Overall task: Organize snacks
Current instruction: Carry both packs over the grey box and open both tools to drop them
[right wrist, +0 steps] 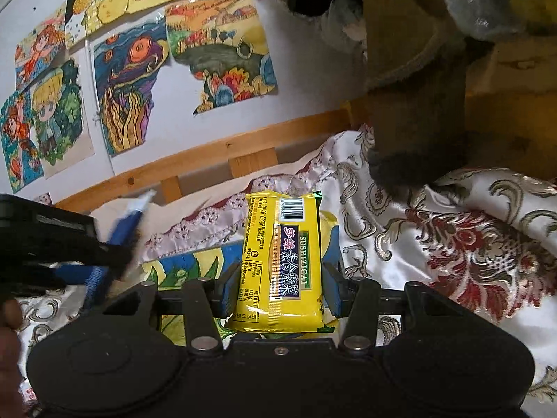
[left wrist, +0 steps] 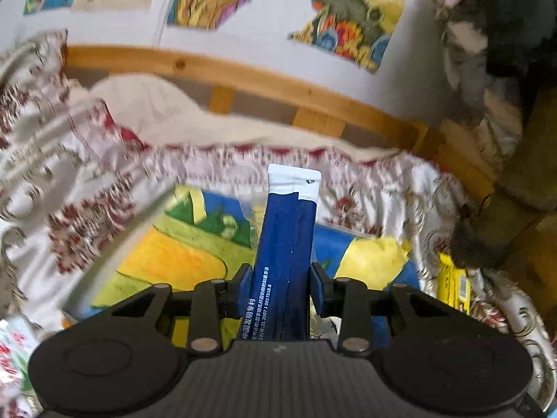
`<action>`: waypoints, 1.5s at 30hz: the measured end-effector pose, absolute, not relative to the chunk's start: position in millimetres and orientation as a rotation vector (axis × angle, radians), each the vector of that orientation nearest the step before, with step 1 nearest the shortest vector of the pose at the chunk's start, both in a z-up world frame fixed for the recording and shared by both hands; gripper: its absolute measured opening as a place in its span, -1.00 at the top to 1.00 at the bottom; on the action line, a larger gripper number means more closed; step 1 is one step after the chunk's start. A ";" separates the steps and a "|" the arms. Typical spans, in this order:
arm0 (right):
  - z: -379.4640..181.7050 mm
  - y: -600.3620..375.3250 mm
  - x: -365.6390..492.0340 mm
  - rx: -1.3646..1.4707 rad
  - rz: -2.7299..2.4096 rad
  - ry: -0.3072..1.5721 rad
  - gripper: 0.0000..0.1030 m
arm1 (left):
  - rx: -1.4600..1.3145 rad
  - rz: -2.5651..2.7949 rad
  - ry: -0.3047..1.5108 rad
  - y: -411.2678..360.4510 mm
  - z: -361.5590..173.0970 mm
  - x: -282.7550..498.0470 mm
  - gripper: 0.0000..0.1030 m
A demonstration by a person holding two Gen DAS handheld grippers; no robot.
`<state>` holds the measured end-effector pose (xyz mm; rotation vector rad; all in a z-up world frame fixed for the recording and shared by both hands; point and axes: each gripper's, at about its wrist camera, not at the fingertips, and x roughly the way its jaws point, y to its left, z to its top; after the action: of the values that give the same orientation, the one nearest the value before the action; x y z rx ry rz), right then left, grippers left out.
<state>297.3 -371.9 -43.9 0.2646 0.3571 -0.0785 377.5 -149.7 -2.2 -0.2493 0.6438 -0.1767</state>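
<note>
Left gripper [left wrist: 281, 280] is clamped on a slim dark-blue foil stick sachet [left wrist: 287, 244] with a white tip, held above the floral satin cloth [left wrist: 87, 209]. Right gripper [right wrist: 281, 280] grips a yellow plastic snack packet [right wrist: 280, 264] lengthwise, above the same cloth.

Home bedroom: wooden bed frame [right wrist: 222, 149], children's drawings [right wrist: 128, 94].

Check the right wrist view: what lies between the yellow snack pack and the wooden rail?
Between the yellow snack pack and the wooden rail lies rumpled floral cloth with a pale sheet behind it, shown in the right wrist view.
</note>
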 end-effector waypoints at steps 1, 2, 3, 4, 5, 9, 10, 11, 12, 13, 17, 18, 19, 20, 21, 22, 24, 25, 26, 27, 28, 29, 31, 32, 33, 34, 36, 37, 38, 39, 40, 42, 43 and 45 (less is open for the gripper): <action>-45.9 -372.0 299.9 0.263 -0.077 0.366 0.02 | -0.245 -0.176 0.653 -151.5 -7.5 380.8 0.26; -47.1 -372.4 302.4 0.264 -0.075 0.374 0.02 | -0.241 -0.174 0.663 -153.7 -11.6 384.0 0.26; -48.9 -373.3 305.4 0.266 -0.073 0.385 0.02 | -0.240 -0.167 0.679 -155.7 -17.2 387.5 0.26; -50.1 -373.1 307.7 0.268 -0.069 0.395 0.02 | -0.241 -0.162 0.693 -157.1 -21.6 390.1 0.26; -52.1 -373.4 310.2 0.270 -0.063 0.410 0.02 | -0.238 -0.156 0.707 -158.7 -25.2 393.0 0.26; -59.1 -370.8 318.4 0.252 -0.055 0.454 0.02 | -0.223 -0.140 0.754 -161.6 -37.6 398.8 0.26; -61.2 -369.6 320.4 0.243 -0.053 0.469 0.02 | -0.221 -0.137 0.760 -161.8 -39.2 398.9 0.26; -62.9 -368.6 322.1 0.237 -0.051 0.482 0.02 | -0.219 -0.137 0.766 -162.3 -40.2 399.5 0.26; -64.4 -368.2 323.6 0.236 -0.051 0.493 0.02 | -0.218 -0.135 0.772 -162.3 -40.4 400.5 0.26; -66.0 -368.1 324.9 0.237 -0.052 0.506 0.02 | -0.220 -0.130 0.775 -162.0 -41.9 400.4 0.26; -69.8 -368.8 326.6 0.244 -0.052 0.527 0.02 | -0.219 -0.123 0.781 -162.8 -44.7 400.1 0.26; -69.9 -368.9 326.6 0.246 -0.050 0.527 0.02 | -0.216 -0.123 0.782 -163.4 -44.8 400.7 0.26; -69.8 -369.0 326.8 0.248 -0.050 0.527 0.02 | -0.214 -0.125 0.782 -163.9 -45.0 400.5 0.26; -70.1 -368.5 326.7 0.246 -0.049 0.527 0.02 | -0.214 -0.126 0.782 -164.4 -45.0 400.3 0.26; -69.9 -368.8 327.9 0.241 -0.049 0.529 0.02 | -0.214 -0.128 0.784 -164.8 -45.3 400.8 0.26; -70.1 -368.0 328.6 0.232 -0.049 0.533 0.03 | -0.211 -0.131 0.787 -165.7 -45.6 400.9 0.26; -70.6 -367.1 329.5 0.227 -0.051 0.538 0.03 | -0.201 -0.133 0.794 -167.8 -46.4 401.2 0.25; -71.1 -367.0 329.9 0.229 -0.048 0.542 0.04 | -0.195 -0.132 0.795 -168.9 -47.0 401.0 0.24; -71.4 -366.6 330.2 0.228 -0.047 0.546 0.04 | -0.189 -0.131 0.796 -169.7 -47.6 400.9 0.23; -71.4 -366.6 330.4 0.227 -0.048 0.548 0.03 | -0.185 -0.129 0.799 -170.3 -48.2 400.7 0.22; -71.0 -366.4 330.2 0.227 -0.048 0.547 0.02 | -0.182 -0.127 0.803 -170.4 -48.5 400.7 0.22; -70.7 -366.4 329.7 0.230 -0.048 0.544 0.01 | -0.181 -0.125 0.803 -170.4 -48.5 400.4 0.21; -70.0 -366.5 328.9 0.236 -0.048 0.541 -0.11 | -0.181 -0.129 0.798 -170.0 -47.6 399.3 0.07; -69.6 -366.2 328.3 0.236 -0.047 0.537 -0.15 | -0.180 -0.130 0.795 -169.6 -46.8 398.6 -0.02; -69.2 -365.9 328.0 0.236 -0.047 0.533 -0.22 | -0.177 -0.129 0.792 -169.3 -45.9 397.9 -0.10; -68.7 -365.8 327.4 0.236 -0.047 0.529 -0.27 | -0.175 -0.128 0.788 -168.6 -44.6 396.8 -0.11; -67.9 -365.4 326.8 0.233 -0.046 0.522 -0.33 | -0.176 -0.131 0.783 -166.2 -42.0 394.5 -0.17; -67.3 -365.1 326.3 0.229 -0.048 0.518 -0.37 | -0.178 -0.130 0.781 -164.2 -40.4 393.1 -0.20; -66.7 -365.1 325.7 0.225 -0.052 0.513 -0.40 | -0.182 -0.128 0.775 -162.0 -38.5 390.8 -0.29; -65.7 -365.4 324.9 0.226 -0.055 0.508 -0.45 | -0.188 -0.126 0.764 -158.7 -35.9 387.3 -0.43; -64.7 -365.8 323.8 0.229 -0.056 0.501 -0.54 | -0.194 -0.123 0.749 -155.3 -32.7 382.6 -0.49; -61.3 -365.8 320.3 0.233 -0.054 0.484 -0.68 | -0.200 -0.111 0.709 -147.9 -25.5 371.1 -0.66; -58.7 -365.9 318.0 0.235 -0.054 0.470 -0.73 | -0.197 -0.107 0.691 -144.1 -21.6 365.3 -0.68; -53.2 -365.6 313.1 0.238 -0.053 0.447 -0.80 | -0.189 -0.101 0.661 -137.3 -13.6 354.2 -0.82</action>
<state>313.1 -365.6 -53.2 0.2377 0.4469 -0.0534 354.2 -137.3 -13.6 -0.1894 0.6613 -0.1009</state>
